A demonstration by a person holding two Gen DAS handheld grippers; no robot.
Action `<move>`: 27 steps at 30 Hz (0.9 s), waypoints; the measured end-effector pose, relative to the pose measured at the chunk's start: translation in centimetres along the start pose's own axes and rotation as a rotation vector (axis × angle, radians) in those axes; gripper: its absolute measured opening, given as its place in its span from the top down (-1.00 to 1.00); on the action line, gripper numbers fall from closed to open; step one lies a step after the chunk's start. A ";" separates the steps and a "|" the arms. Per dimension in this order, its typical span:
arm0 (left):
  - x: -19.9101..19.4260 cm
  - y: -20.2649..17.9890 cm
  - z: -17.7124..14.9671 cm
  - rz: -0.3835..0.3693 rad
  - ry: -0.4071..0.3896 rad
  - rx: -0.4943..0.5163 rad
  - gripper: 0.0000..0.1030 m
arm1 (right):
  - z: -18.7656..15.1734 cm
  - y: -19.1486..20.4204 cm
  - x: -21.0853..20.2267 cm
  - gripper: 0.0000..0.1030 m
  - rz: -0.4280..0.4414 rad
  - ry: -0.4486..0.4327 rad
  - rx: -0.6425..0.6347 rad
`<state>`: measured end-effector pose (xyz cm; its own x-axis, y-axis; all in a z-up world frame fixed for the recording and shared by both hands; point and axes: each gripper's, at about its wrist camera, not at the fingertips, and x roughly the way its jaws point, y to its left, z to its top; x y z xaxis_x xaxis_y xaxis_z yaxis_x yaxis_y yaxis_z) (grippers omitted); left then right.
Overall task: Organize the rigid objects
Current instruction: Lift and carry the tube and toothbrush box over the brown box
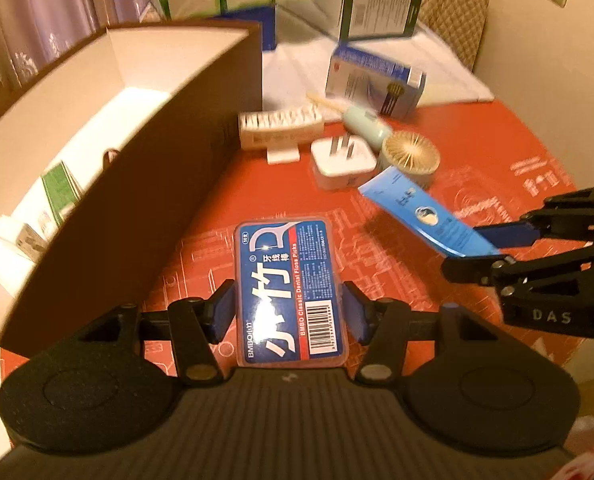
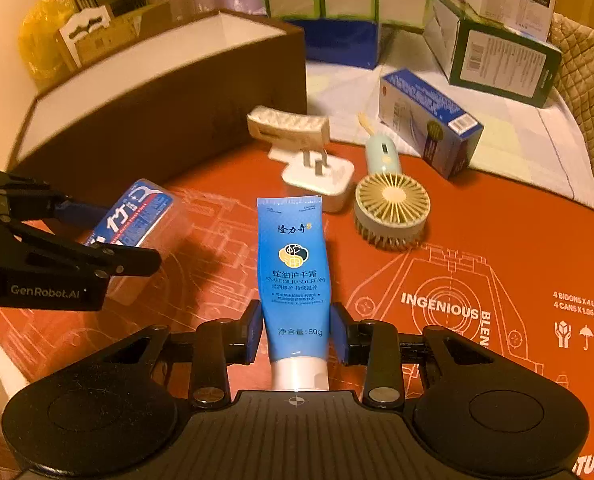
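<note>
My left gripper (image 1: 289,312) is shut on a clear box of floss picks (image 1: 291,276) with a blue label, held off the red mat (image 1: 497,140). My right gripper (image 2: 297,332) is shut on a blue hand cream tube (image 2: 293,264), its white cap towards the camera and its crimped end pointing away. Each wrist view shows the other hand: the right gripper (image 1: 485,252) with the tube (image 1: 417,212) at the right, the left gripper (image 2: 109,236) with the floss box (image 2: 137,212) at the left. A brown open box (image 1: 177,92) with small cartons inside stands to the left.
On the mat beyond the grippers lie a white plug adapter (image 2: 319,178), a small hand fan (image 2: 391,206), a pale rack of small white pieces (image 2: 289,126) and a blue carton (image 2: 429,120). Green-edged boxes (image 2: 497,60) stand at the back on a white cloth.
</note>
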<state>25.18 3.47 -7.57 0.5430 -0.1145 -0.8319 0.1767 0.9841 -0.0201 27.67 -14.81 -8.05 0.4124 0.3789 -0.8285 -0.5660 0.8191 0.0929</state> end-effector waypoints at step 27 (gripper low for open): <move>-9.4 11.2 4.4 0.141 -0.196 -0.169 -0.02 | 11.8 10.4 -1.6 0.37 0.232 -0.155 -0.075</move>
<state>25.64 15.02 2.47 0.7034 0.0170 -0.7105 -0.0422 0.9989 -0.0179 29.53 -1.84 0.71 0.3671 0.6185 -0.6947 -0.7068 0.6710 0.2240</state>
